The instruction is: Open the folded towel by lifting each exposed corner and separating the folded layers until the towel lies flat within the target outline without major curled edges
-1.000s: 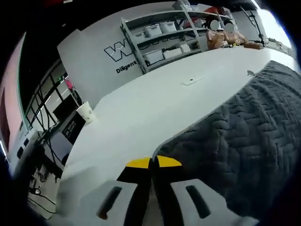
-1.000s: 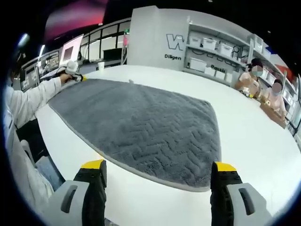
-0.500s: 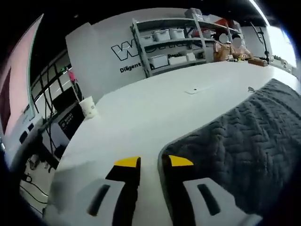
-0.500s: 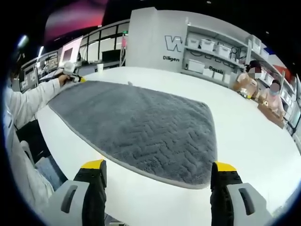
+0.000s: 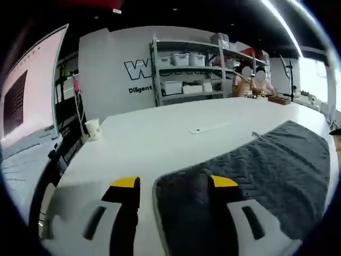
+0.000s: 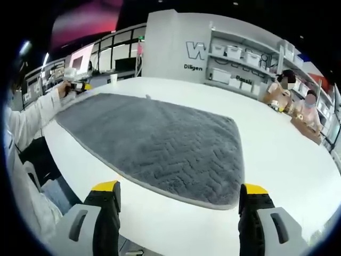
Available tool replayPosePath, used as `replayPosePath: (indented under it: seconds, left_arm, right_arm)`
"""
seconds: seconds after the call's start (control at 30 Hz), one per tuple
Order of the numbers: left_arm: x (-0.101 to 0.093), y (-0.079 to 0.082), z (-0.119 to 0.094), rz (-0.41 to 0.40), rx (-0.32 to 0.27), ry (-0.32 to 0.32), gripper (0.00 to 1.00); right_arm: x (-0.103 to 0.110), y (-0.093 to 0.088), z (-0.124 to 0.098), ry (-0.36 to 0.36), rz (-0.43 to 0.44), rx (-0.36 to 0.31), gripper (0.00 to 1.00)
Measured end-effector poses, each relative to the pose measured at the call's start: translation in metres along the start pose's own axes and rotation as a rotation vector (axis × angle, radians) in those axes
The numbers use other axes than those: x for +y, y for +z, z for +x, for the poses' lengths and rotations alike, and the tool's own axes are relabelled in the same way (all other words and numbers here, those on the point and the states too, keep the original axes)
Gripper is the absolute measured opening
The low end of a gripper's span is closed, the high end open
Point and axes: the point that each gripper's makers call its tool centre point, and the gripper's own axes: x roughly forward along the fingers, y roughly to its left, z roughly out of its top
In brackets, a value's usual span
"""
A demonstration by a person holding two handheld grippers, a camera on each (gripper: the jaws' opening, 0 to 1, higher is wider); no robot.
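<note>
While the grey towel (image 6: 160,144) lies spread open on the white table (image 6: 277,154), I see its herringbone pile flat and its pale edging smooth along the near side in the right gripper view. No target outline is visible to me on the tabletop. My right gripper (image 6: 180,192) hangs just off the towel's near edge with its yellow-tipped jaws wide apart and nothing between them.

At the towel's far left corner, the left gripper (image 6: 80,86) shows small in that same view, held by a hand in a white sleeve (image 6: 29,114). From the left gripper view, my left gripper (image 5: 173,184) has its jaws parted, and the towel's rounded corner (image 5: 181,186) sits in the gap between them; I cannot tell whether either jaw touches the cloth.

Farther out on the table, a paper cup (image 5: 93,128) stands near the far left edge and a thin flat strip (image 5: 210,128) lies beyond the towel. Behind the table stands a shelving rack (image 5: 192,72) with storage bins against a lettered wall (image 5: 106,69), and two seated people (image 6: 293,96) work at the far right.
</note>
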Motion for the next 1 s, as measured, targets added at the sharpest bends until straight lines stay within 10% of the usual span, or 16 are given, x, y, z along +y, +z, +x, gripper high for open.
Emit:
replayPosePath:
  seconds: [0.3, 0.47, 1.0]
  left_arm:
    - [-0.036, -0.002, -0.033, -0.053, 0.008, -0.112, 0.9]
    - [-0.07, -0.017, -0.074, -0.051, 0.034, -0.22, 0.94]
    - [-0.117, -0.048, -0.163, 0.024, 0.061, -0.252, 0.99]
  right_arm:
    - [-0.002, 0.002, -0.003, -0.007, 0.019, -0.01, 0.93]
    - [-0.001, 0.0, -0.005, -0.005, 0.018, -0.003, 0.93]
    - [0.008, -0.005, -0.009, 0.011, 0.034, 0.003, 0.99]
